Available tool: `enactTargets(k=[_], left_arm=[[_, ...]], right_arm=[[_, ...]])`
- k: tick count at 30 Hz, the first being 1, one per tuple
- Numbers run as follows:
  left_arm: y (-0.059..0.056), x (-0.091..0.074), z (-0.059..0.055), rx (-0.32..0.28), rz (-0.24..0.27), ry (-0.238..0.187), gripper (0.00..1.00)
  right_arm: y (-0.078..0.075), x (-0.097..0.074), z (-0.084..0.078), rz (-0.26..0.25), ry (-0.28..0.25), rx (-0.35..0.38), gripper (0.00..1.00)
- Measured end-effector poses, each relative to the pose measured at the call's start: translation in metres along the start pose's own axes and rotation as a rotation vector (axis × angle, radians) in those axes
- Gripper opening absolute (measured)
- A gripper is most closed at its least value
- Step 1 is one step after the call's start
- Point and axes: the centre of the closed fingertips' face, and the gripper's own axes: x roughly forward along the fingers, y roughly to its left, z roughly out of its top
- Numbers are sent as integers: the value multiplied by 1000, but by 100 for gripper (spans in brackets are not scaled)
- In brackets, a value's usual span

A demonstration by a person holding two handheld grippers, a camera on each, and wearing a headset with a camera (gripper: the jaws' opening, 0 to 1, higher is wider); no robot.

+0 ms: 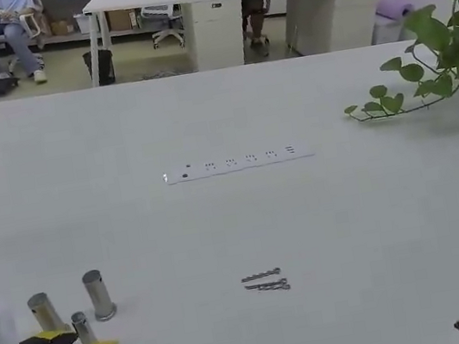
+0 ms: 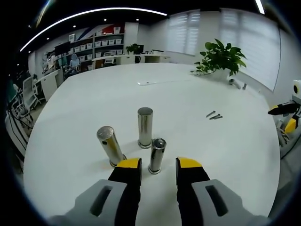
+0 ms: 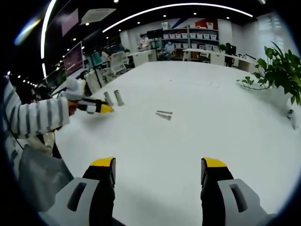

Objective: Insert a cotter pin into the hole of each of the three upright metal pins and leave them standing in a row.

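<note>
Three upright metal pins stand in a cluster at the table's near left: a tall one (image 1: 99, 295), one leaning (image 1: 44, 313), and a short one (image 1: 83, 329). My left gripper (image 2: 158, 165) is open, and the short pin (image 2: 157, 154) stands just ahead of its yellow-tipped jaws without touching them. Behind it are the tall pin (image 2: 145, 127) and the leaning pin (image 2: 110, 145). Several cotter pins (image 1: 266, 280) lie loose on the table near the middle front. My right gripper (image 3: 159, 165) is open and holds nothing, well short of the cotter pins (image 3: 164, 114).
A white power strip (image 1: 237, 163) lies across the table's middle. A leafy plant (image 1: 445, 42) trails over the far right side. Desks, chairs and a seated person are beyond the far edge. The left gripper (image 3: 96, 107) shows beside the metal pins (image 3: 114, 98).
</note>
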Motion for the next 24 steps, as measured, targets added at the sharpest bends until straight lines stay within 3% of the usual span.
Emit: enactTargets(k=[3,12,21,24], left_arm=[[0,1,0,-12,-4,4,18],[4,1,5,-22,9,-24,9],[7,-1,6,-60,27,-27,7],[8,-1,5,-46,36,-23,7]], right_arm=[[1,0,0,4,0,-1,75],[2,-1,2,3,-4,5,75],[1,-1,3,-5,-11,10,75],[0,-1,3,-5,-15,13,75]])
